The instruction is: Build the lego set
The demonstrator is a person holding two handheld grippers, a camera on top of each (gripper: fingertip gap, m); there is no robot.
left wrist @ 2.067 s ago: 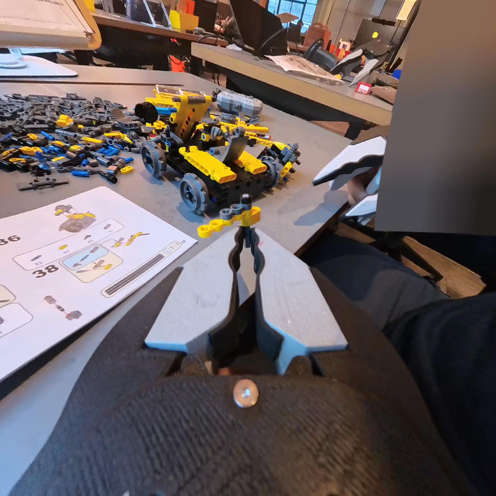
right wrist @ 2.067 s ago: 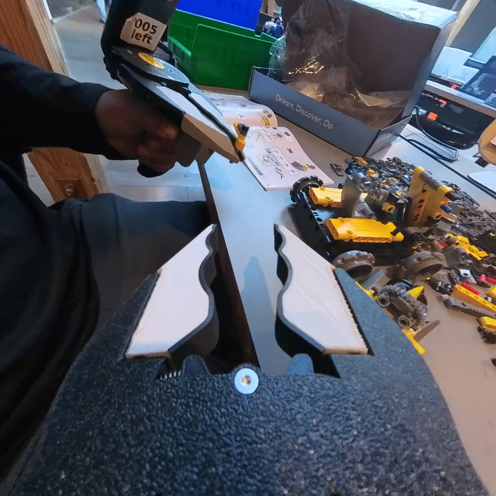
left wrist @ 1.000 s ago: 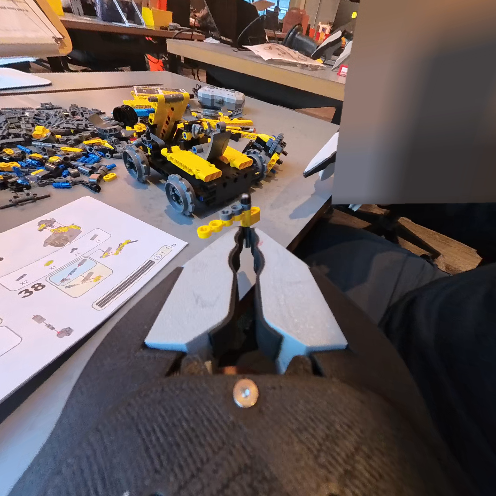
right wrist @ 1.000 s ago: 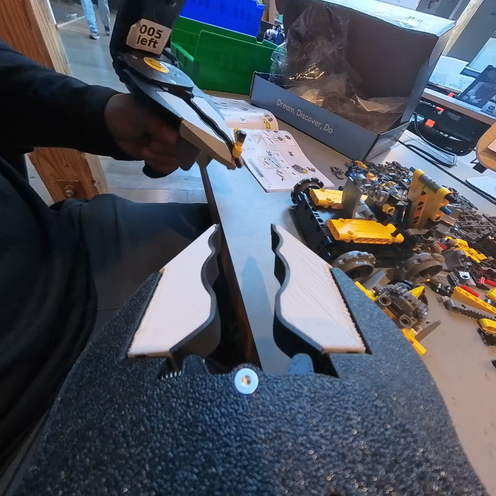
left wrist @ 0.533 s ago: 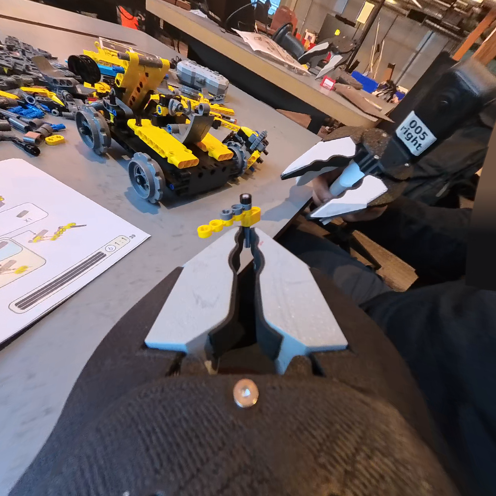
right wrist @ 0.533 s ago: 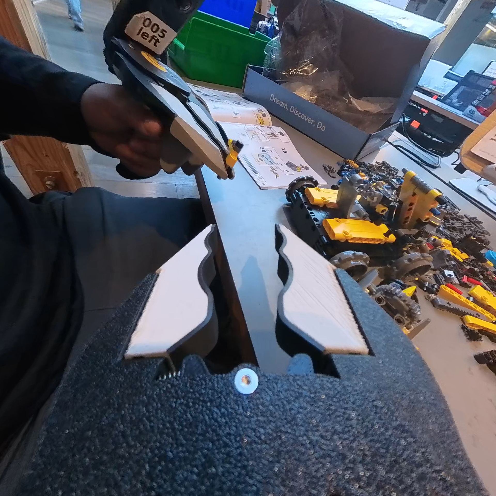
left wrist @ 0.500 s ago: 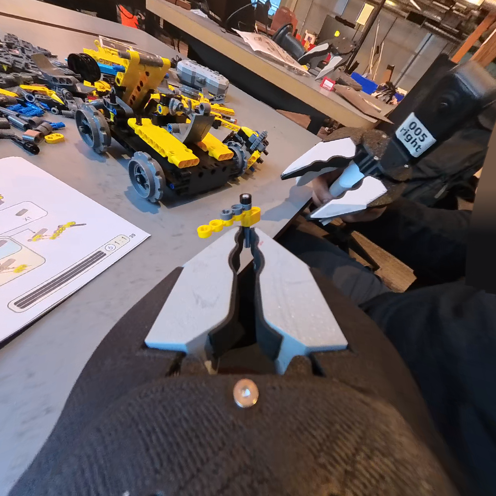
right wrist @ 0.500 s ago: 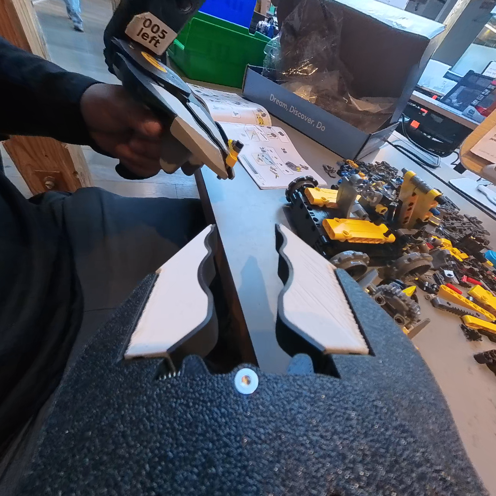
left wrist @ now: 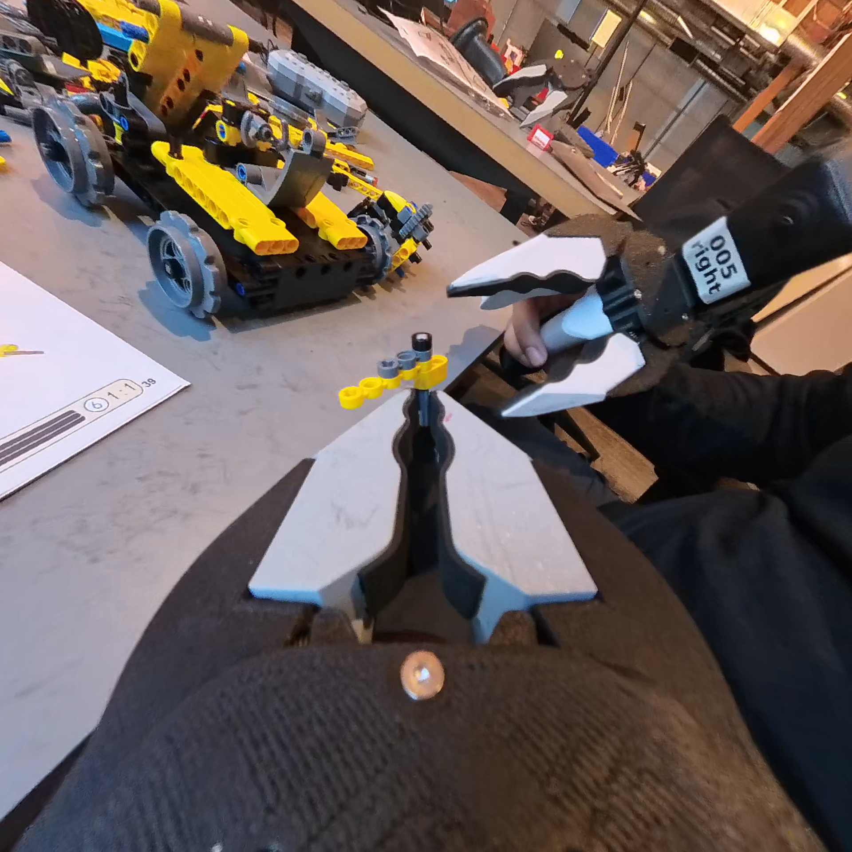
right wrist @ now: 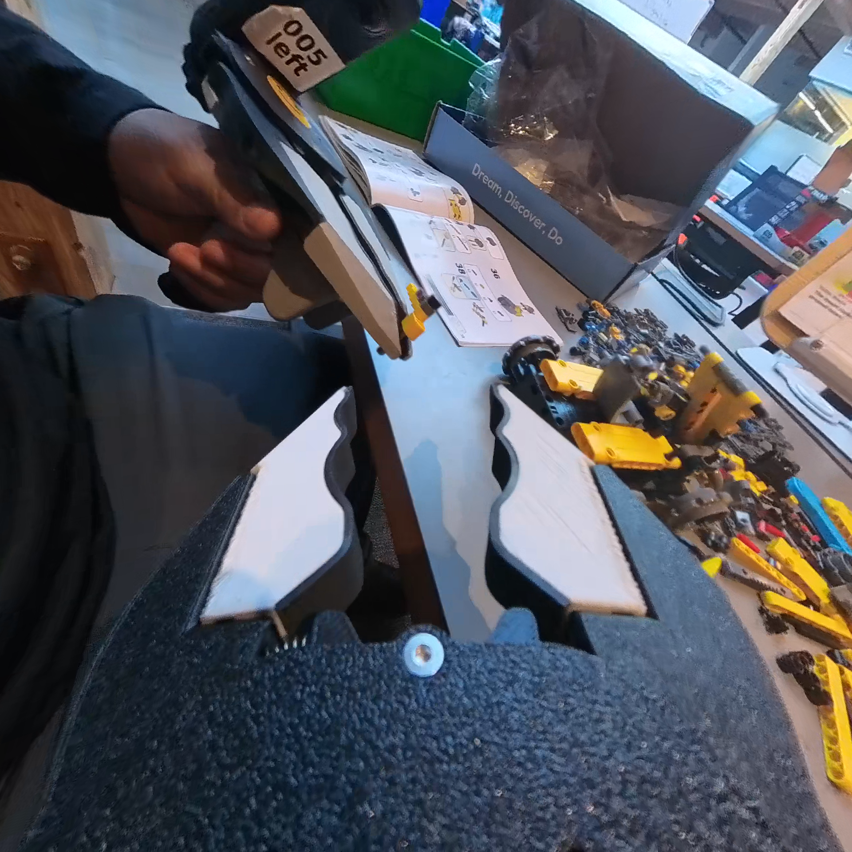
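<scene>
My left gripper (left wrist: pixel 423 400) is shut on the dark axle of a small part (left wrist: pixel 393 377), a yellow beam with grey connectors, held upright over the near table edge. The part also shows in the right wrist view (right wrist: pixel 415 319) at the left gripper's (right wrist: pixel 400 350) tips. My right gripper (right wrist: pixel 420 395) is open and empty, straddling the table edge (right wrist: pixel 392 461). In the left wrist view the right gripper (left wrist: pixel 477 351) hangs just right of the held part, jaws apart and pointing at it. A yellow and black wheeled model (left wrist: pixel 221 207) stands on the grey table (left wrist: pixel 258 442) behind.
An open instruction booklet (left wrist: pixel 69 369) lies at the left and shows in the right wrist view (right wrist: pixel 475 286). Loose yellow, black and blue parts (right wrist: pixel 783 553) lie beyond the model (right wrist: pixel 618 415). A dark cardboard box (right wrist: pixel 576 184) and a green bin (right wrist: pixel 405 78) stand behind. The person's legs are below the table edge. The tips of both grippers are at nearly the same place.
The two grippers have come closer together. The left gripper has turned right and dropped toward the right gripper with the part still held. The right gripper's jaws stand a little wider.
</scene>
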